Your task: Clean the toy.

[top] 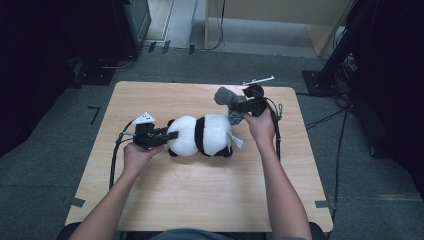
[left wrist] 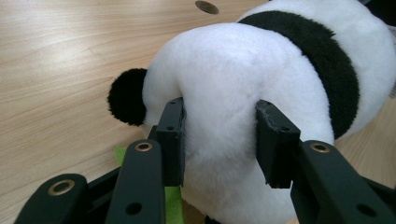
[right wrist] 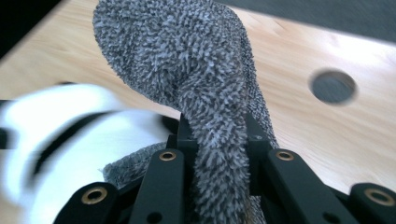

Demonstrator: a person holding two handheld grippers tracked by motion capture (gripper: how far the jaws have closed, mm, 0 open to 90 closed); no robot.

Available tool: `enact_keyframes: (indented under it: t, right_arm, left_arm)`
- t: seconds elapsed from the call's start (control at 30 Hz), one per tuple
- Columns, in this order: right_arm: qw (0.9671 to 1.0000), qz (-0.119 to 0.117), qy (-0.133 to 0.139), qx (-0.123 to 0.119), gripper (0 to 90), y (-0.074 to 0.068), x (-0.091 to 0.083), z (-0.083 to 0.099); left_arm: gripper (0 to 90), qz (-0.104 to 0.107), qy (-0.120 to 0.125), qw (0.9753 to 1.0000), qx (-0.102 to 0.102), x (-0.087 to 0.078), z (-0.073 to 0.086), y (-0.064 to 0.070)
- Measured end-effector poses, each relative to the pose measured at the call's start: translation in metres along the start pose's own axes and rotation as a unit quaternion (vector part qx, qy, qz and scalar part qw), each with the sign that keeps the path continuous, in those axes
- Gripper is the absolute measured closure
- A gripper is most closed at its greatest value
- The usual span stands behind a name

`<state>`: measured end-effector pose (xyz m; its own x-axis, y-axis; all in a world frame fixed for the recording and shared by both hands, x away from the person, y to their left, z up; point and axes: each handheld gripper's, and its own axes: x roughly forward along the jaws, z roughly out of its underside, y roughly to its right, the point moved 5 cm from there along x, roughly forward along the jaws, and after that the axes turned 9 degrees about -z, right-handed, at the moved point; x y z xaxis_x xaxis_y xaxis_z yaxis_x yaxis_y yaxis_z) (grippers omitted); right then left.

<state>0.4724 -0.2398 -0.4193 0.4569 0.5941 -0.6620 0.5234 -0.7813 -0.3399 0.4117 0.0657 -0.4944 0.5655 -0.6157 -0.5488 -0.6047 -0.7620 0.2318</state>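
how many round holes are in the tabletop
2 that can be seen: one hole beyond the panda, another hole beside the grey sock. These could be the same hole; others may be hidden.

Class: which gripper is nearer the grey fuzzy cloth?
Right. The right gripper is clamped on the grey cloth; the left gripper squeezes the panda's far end.

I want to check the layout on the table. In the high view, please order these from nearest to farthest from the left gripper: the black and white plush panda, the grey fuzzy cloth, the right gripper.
1. Black and white plush panda: pinched by the left gripper, mid-table.
2. Grey fuzzy cloth: beyond the panda, toward the far right.
3. Right gripper: clamped on that cloth, slightly farther right; nearly level with it.
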Motion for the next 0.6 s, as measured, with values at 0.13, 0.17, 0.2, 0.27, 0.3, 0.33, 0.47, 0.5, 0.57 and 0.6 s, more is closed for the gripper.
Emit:
enact_keyframes:
  t: [0.13, 0.17, 0.2, 0.27, 0.3, 0.33, 0.47, 0.5, 0.57, 0.6]
  right_arm:
    - [0.9987, -0.018, -0.008, -0.047, 76.2, -0.035, -0.002, -0.008]
    - [0.998, -0.022, -0.011, -0.058, 76.2, -0.044, 0.0, -0.01]
    - [0.9973, -0.025, -0.016, -0.067, 76.2, -0.052, 0.003, -0.011]
    - [0.9952, -0.026, -0.03, -0.089, 76.2, -0.066, 0.01, -0.012]
    - [0.9942, -0.024, -0.036, -0.099, 76.2, -0.072, 0.014, -0.012]
    - [0.9932, -0.024, -0.039, -0.107, 76.2, -0.078, 0.018, -0.012]
    - [0.99, -0.034, -0.05, -0.127, 76.2, -0.101, 0.036, -0.013]
    - [0.9896, -0.037, -0.051, -0.129, 76.1, -0.105, 0.039, -0.013]
    - [0.9882, -0.041, -0.058, -0.135, 76.1, -0.115, 0.049, -0.013]
    - [0.9872, -0.038, -0.062, -0.141, 76.1, -0.12, 0.054, -0.012]
  left_arm:
    - [59.2, 0.0, 0.001, 1.0, -0.001, 0.0, 0.0, 0.0]
    - [59.2, 0.0, 0.001, 1.0, -0.001, 0.0, 0.0, 0.0]
    - [59.2, 0.0, 0.002, 1.0, -0.002, 0.0, 0.0, 0.001]
    - [59.2, -0.001, 0.001, 1.0, -0.001, -0.001, 0.0, 0.001]
    - [59.2, -0.001, 0.0, 1.0, 0.0, -0.001, 0.0, 0.001]
    - [59.2, -0.001, 0.0, 1.0, -0.001, -0.001, 0.0, 0.001]
    - [59.1, -0.002, 0.001, 1.0, -0.002, -0.001, -0.001, 0.001]
    - [59.2, -0.002, 0.001, 1.0, -0.002, -0.001, -0.001, 0.001]
    - [59.1, -0.002, 0.001, 1.0, -0.001, -0.001, -0.001, 0.002]
    - [59.2, -0.003, 0.001, 1.0, 0.0, -0.001, -0.001, 0.002]
